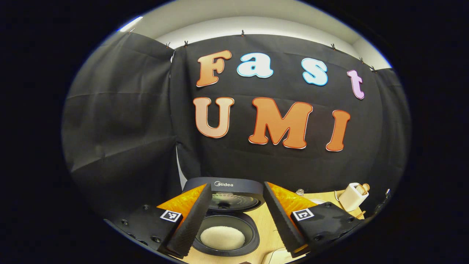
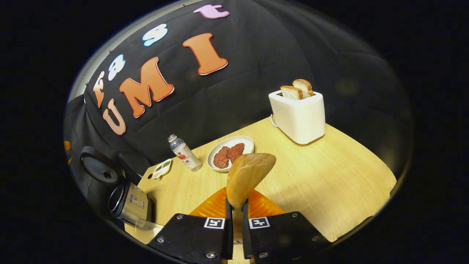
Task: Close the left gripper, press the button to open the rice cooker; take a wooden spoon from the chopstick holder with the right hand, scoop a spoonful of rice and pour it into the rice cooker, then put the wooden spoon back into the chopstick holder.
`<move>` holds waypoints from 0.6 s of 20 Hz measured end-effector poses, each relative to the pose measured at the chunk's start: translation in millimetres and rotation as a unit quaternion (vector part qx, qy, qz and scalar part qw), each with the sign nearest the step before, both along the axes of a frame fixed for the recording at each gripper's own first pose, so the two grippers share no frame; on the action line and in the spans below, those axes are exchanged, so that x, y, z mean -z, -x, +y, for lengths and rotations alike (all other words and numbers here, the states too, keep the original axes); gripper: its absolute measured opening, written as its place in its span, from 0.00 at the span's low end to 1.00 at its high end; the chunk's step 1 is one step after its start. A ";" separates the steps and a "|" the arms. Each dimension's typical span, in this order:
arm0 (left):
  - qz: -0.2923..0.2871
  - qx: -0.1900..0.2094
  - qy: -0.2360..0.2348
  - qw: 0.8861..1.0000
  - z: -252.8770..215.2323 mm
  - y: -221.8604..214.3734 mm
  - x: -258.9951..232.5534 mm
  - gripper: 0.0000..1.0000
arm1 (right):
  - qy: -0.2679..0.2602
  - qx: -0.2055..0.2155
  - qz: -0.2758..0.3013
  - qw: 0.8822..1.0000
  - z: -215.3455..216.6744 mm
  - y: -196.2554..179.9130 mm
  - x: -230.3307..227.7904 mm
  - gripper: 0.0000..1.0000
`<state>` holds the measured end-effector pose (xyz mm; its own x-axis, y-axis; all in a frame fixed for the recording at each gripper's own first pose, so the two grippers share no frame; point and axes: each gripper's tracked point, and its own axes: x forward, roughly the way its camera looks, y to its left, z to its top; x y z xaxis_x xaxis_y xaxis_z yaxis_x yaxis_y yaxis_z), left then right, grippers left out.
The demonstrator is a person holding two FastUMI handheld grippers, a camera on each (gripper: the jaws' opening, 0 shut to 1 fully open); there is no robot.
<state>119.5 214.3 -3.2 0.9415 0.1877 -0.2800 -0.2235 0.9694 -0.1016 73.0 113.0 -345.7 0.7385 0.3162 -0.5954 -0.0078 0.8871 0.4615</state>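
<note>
Wooden spoon (image 2: 246,176) in right gripper (image 2: 236,212)

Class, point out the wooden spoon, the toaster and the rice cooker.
wooden spoon (image 2: 249,174), right gripper view, its bowl.
toaster (image 2: 300,119), right gripper view, its front wall.
rice cooker (image 1: 253,234), left gripper view, its pot rim.

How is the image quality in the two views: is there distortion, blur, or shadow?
Left gripper view: strong fisheye bending at the edges; the open rice cooker is sharp. Right gripper view: the wooden spoon, held close, looks slightly soft; the toaster is clear and casts a soft shadow on the table.
</note>
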 end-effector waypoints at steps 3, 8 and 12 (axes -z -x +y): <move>0.004 0.001 0.012 1.000 10.4 -27.6 4.5 0.94 | 0.012 -0.003 0.002 1.000 -3.3 1.1 4.9 0.10; 0.024 0.002 0.037 0.999 24.0 -80.1 13.0 0.91 | 0.013 -0.014 0.034 0.999 -1.8 15.5 15.3 0.15; 0.072 -0.021 0.037 0.996 46.7 -112.1 42.7 0.96 | 0.010 0.008 0.074 0.997 -18.1 22.9 4.1 0.23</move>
